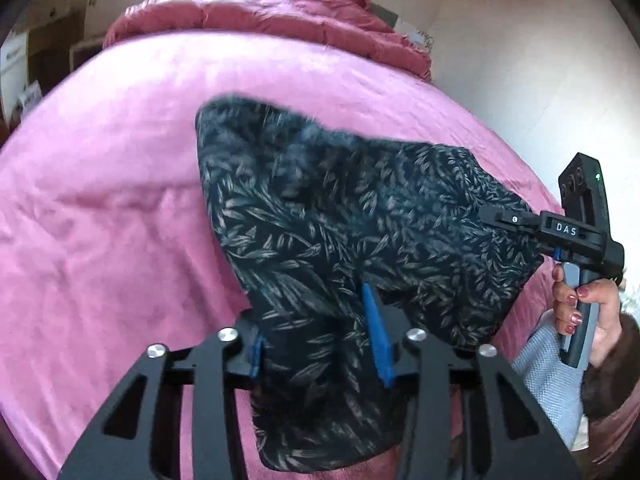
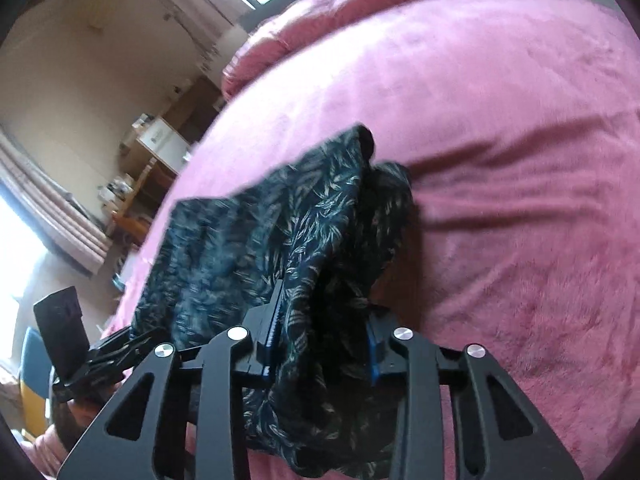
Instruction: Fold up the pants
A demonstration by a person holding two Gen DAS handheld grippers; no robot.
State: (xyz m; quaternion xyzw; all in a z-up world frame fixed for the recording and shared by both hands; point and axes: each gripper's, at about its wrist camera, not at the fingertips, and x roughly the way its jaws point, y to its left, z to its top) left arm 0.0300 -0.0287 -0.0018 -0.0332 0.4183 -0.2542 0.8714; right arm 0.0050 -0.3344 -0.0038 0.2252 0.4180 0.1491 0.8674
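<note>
The pants [image 1: 320, 208] are dark navy with a pale leaf print. They hang lifted in a bunch above a pink blanket [image 1: 100, 200] that covers the bed. My left gripper [image 1: 316, 344] is shut on one end of the cloth, which is bunched between its blue pads. At the right edge of the same view, my right gripper [image 1: 516, 220] pinches the other end, held by a person's hand [image 1: 580, 308]. In the right wrist view, the right gripper [image 2: 324, 340] is shut on the pants [image 2: 260, 240], and the left gripper [image 2: 120, 344] shows at the lower left.
A folded red-pink duvet [image 1: 260, 16] lies across the far end of the bed [image 2: 520, 160]. A pale wall [image 1: 520, 60] stands close on the right. A desk with clutter [image 2: 160, 140] and striped curtains [image 2: 60, 208] are beyond the bed's left side.
</note>
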